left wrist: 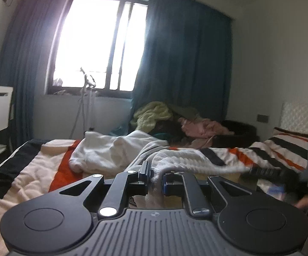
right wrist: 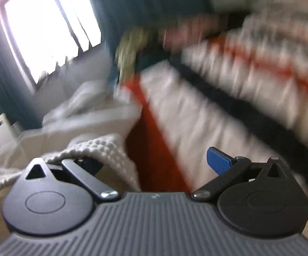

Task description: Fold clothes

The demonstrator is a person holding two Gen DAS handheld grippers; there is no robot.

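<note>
Left gripper [left wrist: 156, 178] fingers pinching white knit garment [left wrist: 181, 160], right gripper [right wrist: 154, 160] fingers spread, clothes pile [left wrist: 166, 117] behind

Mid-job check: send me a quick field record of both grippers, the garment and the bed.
left gripper: jaws shut on the white knit garment
right gripper: jaws wide open; garment draped over its left finger
white knit garment: lifted above the striped bedspread
clothes pile: unfolded, far side of bed
right wrist view: heavily motion-blurred

A white waffle-textured knit garment [left wrist: 188, 160] lies across a cream fleece blanket with orange and black stripes [left wrist: 47, 166]. Behind it hang dark teal pleated curtains [left wrist: 185, 59], above a heap of pale yellow-green and pink clothes [left wrist: 166, 117].
</note>
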